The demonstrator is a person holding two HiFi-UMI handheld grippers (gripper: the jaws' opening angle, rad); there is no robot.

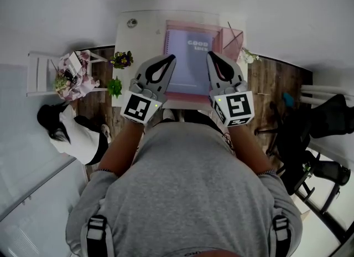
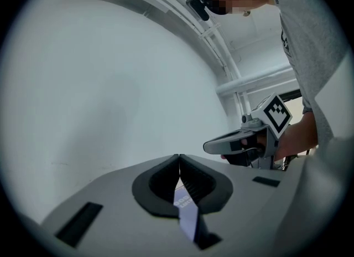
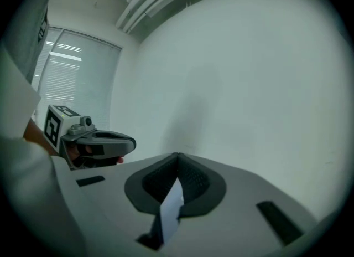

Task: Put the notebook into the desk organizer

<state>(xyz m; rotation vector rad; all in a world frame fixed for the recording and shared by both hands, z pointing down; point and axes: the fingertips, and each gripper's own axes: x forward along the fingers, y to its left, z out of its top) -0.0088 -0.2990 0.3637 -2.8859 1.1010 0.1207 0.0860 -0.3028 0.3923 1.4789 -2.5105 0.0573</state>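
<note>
Jaws of the left gripper point(image 2: 178, 157) are closed, tips touching, with nothing clamped between them. Through the slit behind the tips a strip of the lilac notebook point(image 1: 188, 56) shows below. Jaws of the right gripper point(image 3: 178, 155) are likewise pressed together and empty, with a pale strip showing through their slit. Both pairs face a white wall point(image 2: 110, 84), held side by side, each gripper visible in the other's view.

From the head view the notebook lies flat on the white counter point(image 1: 138, 34), below and between the two pairs of jaws. The left tips are over its left edge, and the right tips are over its right side, just beside the "GOOD LUCK" print. A pink organizer point(image 1: 235, 34) frames the notebook's far and right sides, just beyond the right jaws. Whether the notebook rests inside it or only against it cannot be told. Left of the left jaws, by the counter's edge, are two small plants point(image 1: 122, 59).
</note>
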